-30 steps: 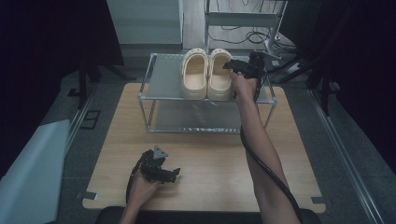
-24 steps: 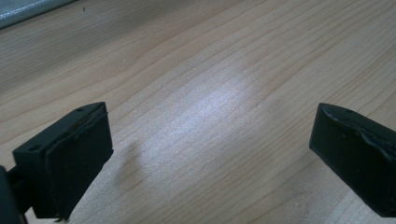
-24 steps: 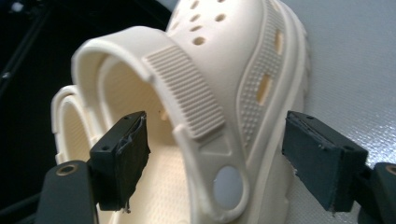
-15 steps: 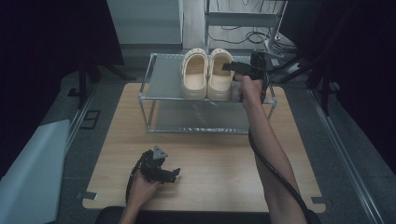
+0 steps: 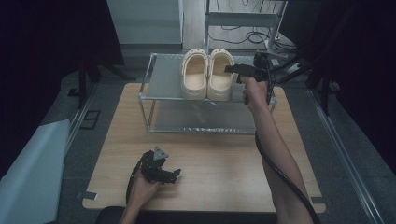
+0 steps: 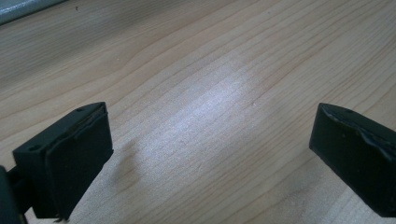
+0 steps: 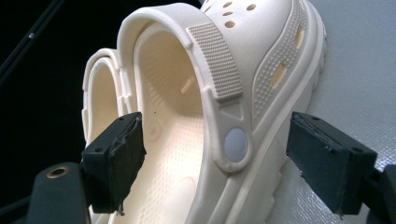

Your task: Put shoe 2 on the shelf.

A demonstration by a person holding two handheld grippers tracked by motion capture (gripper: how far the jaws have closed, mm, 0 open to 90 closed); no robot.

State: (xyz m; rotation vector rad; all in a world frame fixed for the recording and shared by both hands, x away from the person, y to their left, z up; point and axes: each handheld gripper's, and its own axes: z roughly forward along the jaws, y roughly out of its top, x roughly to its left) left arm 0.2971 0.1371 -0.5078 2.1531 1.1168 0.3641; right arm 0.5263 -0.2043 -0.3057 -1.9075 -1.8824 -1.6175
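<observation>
High view: two cream clogs side by side on top shelf of rack point(image 5: 150, 81), rack at far end of table point(image 5: 224, 158). Right gripper point(image 5: 232, 69) reaches right clog point(image 5: 221, 74) from right. Right gripper view: jaws apart, just opened wider, straddling clog's near wall and strap rivet; pads point(image 7: 116, 165) not pressing. Left clog point(image 5: 194, 73) touches right clog. Left gripper point(image 5: 175, 173) low over near table, jaws apart, bare wood between.
</observation>
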